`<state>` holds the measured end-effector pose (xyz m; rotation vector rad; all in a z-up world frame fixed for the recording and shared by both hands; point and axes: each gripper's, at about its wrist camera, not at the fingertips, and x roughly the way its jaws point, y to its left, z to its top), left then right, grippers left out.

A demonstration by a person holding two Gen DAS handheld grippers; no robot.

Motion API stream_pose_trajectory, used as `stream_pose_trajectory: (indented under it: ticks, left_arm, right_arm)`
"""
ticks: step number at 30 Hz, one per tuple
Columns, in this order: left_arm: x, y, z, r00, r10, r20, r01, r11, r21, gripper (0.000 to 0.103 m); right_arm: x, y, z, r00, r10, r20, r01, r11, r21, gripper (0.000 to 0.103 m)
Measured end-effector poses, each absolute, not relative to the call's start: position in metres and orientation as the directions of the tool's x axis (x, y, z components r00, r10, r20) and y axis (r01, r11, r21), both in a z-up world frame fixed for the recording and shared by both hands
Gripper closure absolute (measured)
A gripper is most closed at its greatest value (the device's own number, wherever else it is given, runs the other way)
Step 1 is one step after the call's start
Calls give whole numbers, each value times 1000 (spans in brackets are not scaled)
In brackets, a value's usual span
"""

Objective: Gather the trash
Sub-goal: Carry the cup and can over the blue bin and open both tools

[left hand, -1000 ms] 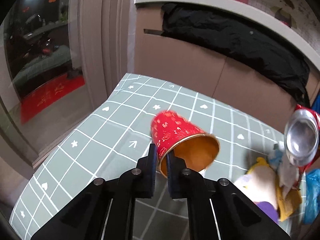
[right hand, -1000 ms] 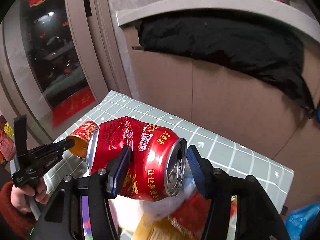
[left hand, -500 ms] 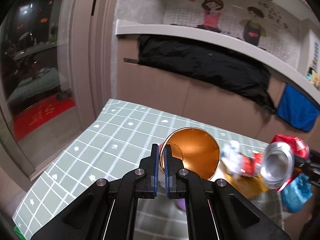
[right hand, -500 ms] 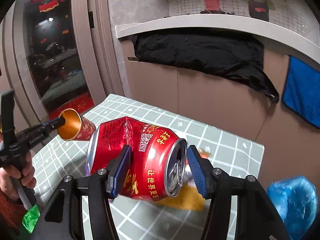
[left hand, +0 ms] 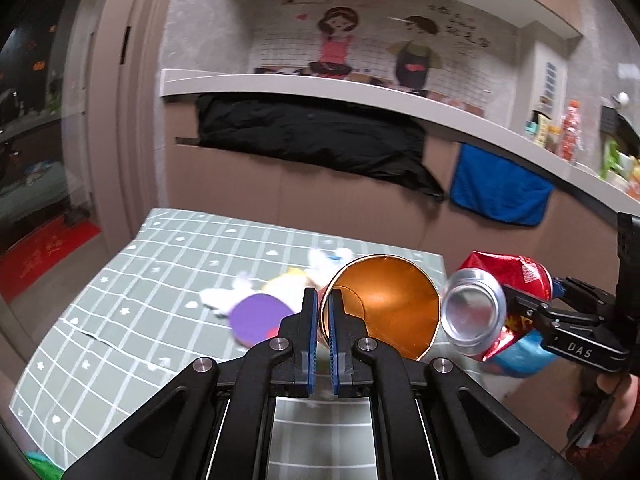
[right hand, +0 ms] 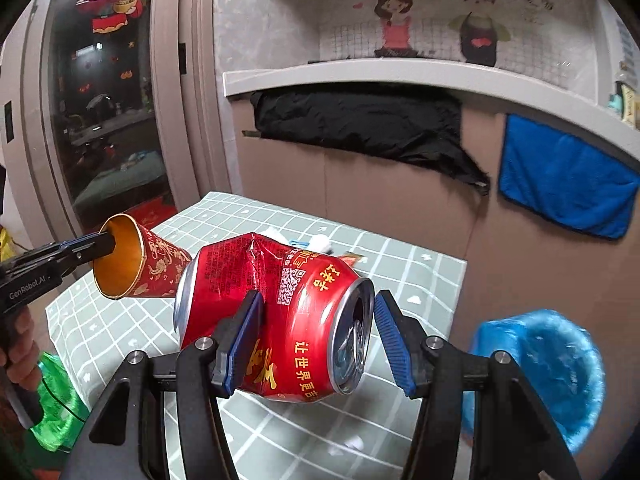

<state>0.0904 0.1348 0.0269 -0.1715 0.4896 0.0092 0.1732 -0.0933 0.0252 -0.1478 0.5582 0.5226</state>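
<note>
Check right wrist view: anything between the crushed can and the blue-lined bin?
Nothing visible. The crushed can is clamped in the right gripper above the table; the blue-lined bin sits just past the table's right edge, its mouth open. The paper cup in the left gripper is on the other side.

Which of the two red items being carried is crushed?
The drink can in the right gripper: its side is buckled. The paper cup, pinched by its rim in the left gripper, keeps its cone shape.

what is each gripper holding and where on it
Left gripper pinches the red paper cup by its rim wall. Right gripper clamps the dented red can across its top end.
</note>
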Motion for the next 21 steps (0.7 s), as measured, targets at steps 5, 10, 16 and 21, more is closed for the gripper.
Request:
stream_pose_trajectory:
  ticks: [5,10,16,21]
  left_arm:
    - [89,100,39,890,-88,-447,19,987,-157,98]
    - [97,60,49,891,-152,-428,97,984,-146,98]
    - [124,4,52,872,-240,-427,200,970,-137,98]
    - [156,-38,44,844,-303,-442,266,953,-146,98]
  right_arm:
    - [155,-126,39,770,400,-497,-469,883,-16,49]
    - [145,-163,52,813,358,-458,-412,911,-18,49]
    - [149,-212,55,860,269,-434,-316,948,-39,50]
    - [164,-256,56,885,198,-421,-235,971,-37,50]
